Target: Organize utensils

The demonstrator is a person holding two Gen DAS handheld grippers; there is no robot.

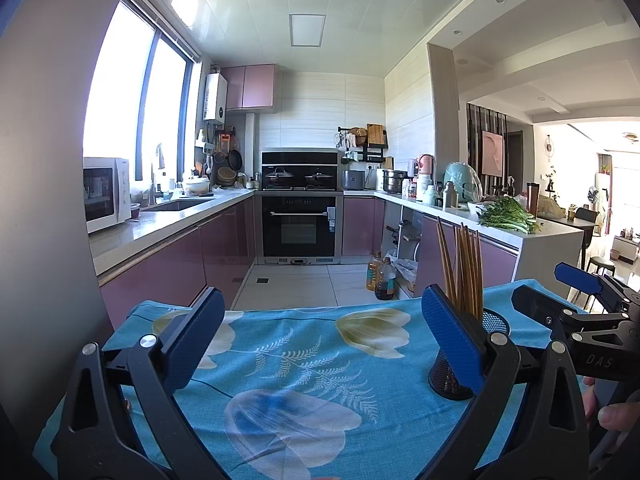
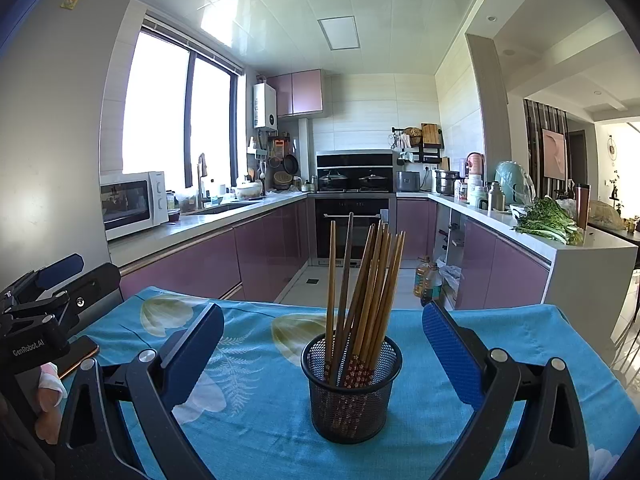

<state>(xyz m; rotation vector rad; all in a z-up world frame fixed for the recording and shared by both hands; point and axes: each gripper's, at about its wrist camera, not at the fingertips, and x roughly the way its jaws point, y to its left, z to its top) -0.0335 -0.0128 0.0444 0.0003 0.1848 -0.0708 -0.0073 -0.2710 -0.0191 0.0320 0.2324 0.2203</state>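
Chopsticks (image 2: 362, 300), one bundle, standing in a black mesh cup (image 2: 352, 392) on the blue flowered cloth (image 2: 260, 420); handles down, tips up and fanned, so the long axis runs near upright with a slight lean to the right.

Items, left to right:

- Phone (image 2: 78, 356), dark, lying flat at the cloth's left edge, beside your left hand; not part of the job as far as can be judged.
- Left gripper (image 1: 320, 344): jaws spread wide, nothing between them but bare cloth. In its own view the cup (image 1: 452, 380) sits off to the right, partly hidden behind its right finger, outside the gap.
- Cup and chopsticks: in the right wrist view, squarely ahead and centred between the fingers, a little beyond the tips.
- Right gripper (image 2: 322, 352): jaws spread wide, holding nothing, one pad on each side of the cup and touching neither cup nor sticks.
- Behind, well apart: kitchen counters, oven, greens (image 2: 548, 220) on the right-hand counter.

Judgement for your next move: the right gripper is the nearer and the better aligned one; the cup lies straight down its line of approach. No loose chopstick shows on the cloth, so the sorting looks close to done or not yet begun; which, cannot be told. If you pinch the upright sticks from the side, expect them to splay and the light cup to tip
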